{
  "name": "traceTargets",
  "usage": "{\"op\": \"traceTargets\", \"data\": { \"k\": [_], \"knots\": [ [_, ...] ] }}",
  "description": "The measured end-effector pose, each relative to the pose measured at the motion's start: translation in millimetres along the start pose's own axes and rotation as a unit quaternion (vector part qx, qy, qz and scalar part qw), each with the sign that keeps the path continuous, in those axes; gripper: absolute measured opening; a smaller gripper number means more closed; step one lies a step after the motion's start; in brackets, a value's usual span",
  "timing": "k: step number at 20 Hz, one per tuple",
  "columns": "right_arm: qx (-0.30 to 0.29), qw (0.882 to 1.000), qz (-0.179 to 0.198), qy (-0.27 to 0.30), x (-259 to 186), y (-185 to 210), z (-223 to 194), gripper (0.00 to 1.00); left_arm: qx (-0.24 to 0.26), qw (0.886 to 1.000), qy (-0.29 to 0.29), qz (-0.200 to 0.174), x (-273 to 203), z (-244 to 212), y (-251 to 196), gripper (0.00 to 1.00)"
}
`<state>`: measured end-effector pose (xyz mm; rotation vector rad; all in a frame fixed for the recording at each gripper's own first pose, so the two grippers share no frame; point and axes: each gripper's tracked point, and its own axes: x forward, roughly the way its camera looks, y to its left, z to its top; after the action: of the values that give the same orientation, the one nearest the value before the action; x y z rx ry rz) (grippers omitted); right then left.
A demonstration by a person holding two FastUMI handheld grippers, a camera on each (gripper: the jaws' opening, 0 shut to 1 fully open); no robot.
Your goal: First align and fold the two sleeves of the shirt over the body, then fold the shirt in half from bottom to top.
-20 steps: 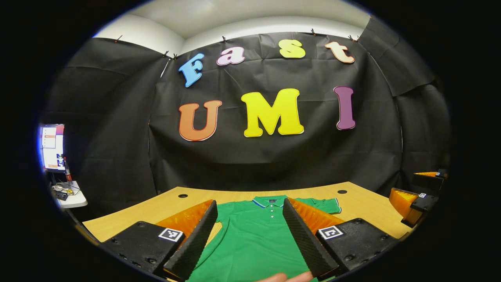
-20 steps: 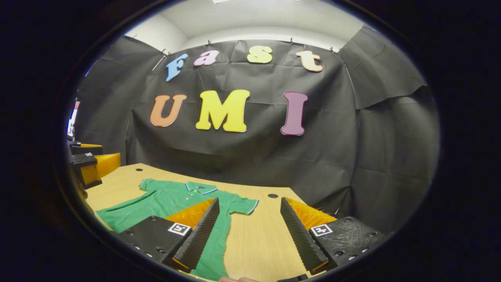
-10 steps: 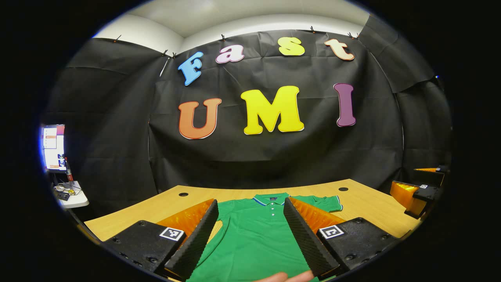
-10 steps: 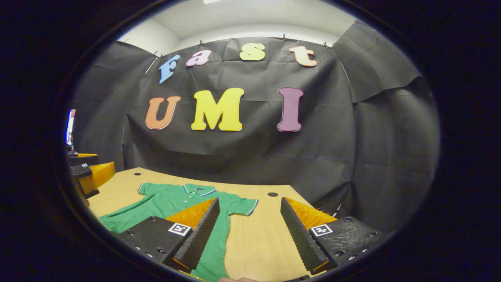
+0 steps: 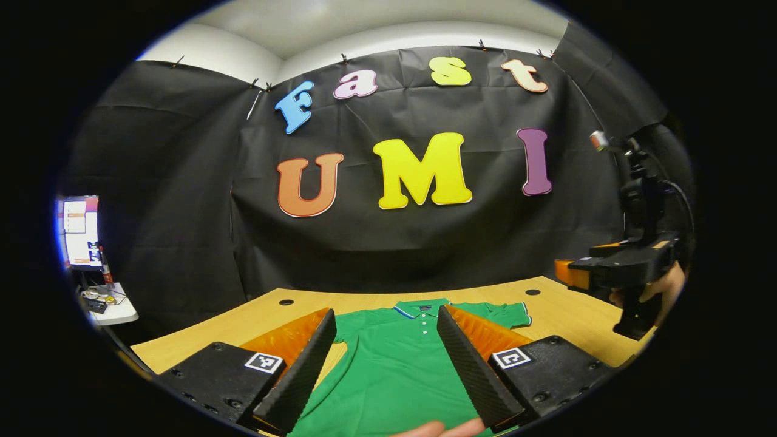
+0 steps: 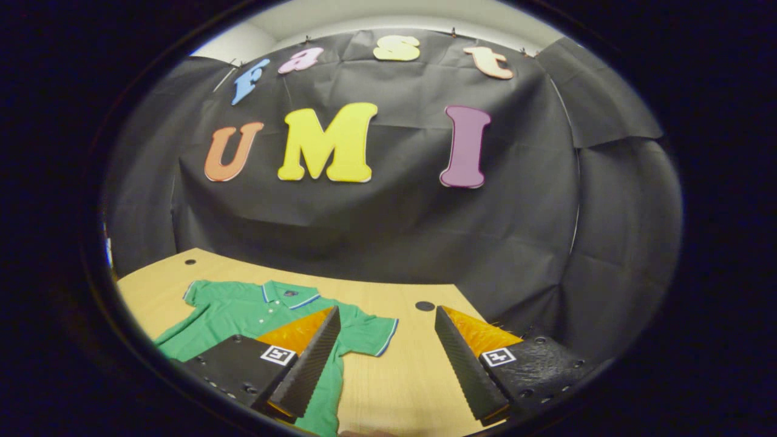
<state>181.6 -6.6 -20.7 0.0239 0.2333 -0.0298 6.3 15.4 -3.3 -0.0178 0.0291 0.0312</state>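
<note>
A green polo shirt of soft knit, with a striped collar and a buttoned placket, lies flat on the wooden table, its sleeves spread; in the left gripper view it sits at 6 o'clock, in the right gripper view at 7 o'clock. The left gripper hovers above the shirt body, its ribbed wedge-shaped fingers wide apart and holding nothing. The right gripper is likewise spread wide and empty, over bare wood beside the near sleeve. Compared with a second ago, the right gripper has risen and now shows at 3 o'clock in the left gripper view, gripped by a hand; the shirt has not moved
</note>
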Motion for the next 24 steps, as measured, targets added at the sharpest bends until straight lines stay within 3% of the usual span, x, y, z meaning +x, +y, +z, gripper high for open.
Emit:
{"op": "traceTargets", "data": {
  "k": [2, 6, 8, 13, 17, 19, 20, 23, 24],
  "knots": [
    [0.031, 0.998, -0.004, 0.047, 41.2, -2.1, -13.9, 0.95, 0.005, 1.000, -0.016, 0.009, 0.3, 10.1, 10.5, 1.00],
    [0.026, 0.991, -0.040, 0.123, 110.6, -18.1, -54.9, 0.95, -0.010, 1.000, -0.010, 0.017, 6.8, 6.9, 30.5, 1.00],
    [0.045, 0.986, -0.038, 0.158, 134.4, -12.2, -80.5, 0.95, -0.017, 1.000, 0.000, 0.026, 11.8, 3.4, 42.0, 1.00],
    [0.035, 0.972, -0.023, 0.232, 164.2, 0.5, -133.5, 0.95, -0.025, 0.999, 0.014, 0.041, 21.0, -3.2, 62.7, 1.00],
    [0.077, 0.961, -0.007, 0.266, 176.7, 12.4, -150.9, 0.94, -0.030, 0.999, 0.012, 0.036, 23.4, -2.5, 65.6, 1.00],
    [0.063, 0.965, -0.010, 0.256, 185.2, 6.7, -151.1, 0.90, -0.032, 0.999, 0.013, 0.033, 23.4, -3.8, 67.0, 1.00],
    [0.070, 0.963, -0.009, 0.262, 185.9, 6.9, -151.0, 0.77, -0.032, 0.999, 0.014, 0.033, 23.8, -3.8, 68.0, 1.00],
    [0.092, 0.958, -0.010, 0.271, 185.4, 6.9, -149.3, 0.55, -0.037, 0.999, 0.020, 0.034, 26.8, -7.9, 73.2, 1.00],
    [0.099, 0.957, -0.003, 0.273, 185.3, 7.7, -149.2, 0.40, -0.039, 0.998, 0.023, 0.035, 27.5, -9.5, 74.6, 1.00]
  ]
}}
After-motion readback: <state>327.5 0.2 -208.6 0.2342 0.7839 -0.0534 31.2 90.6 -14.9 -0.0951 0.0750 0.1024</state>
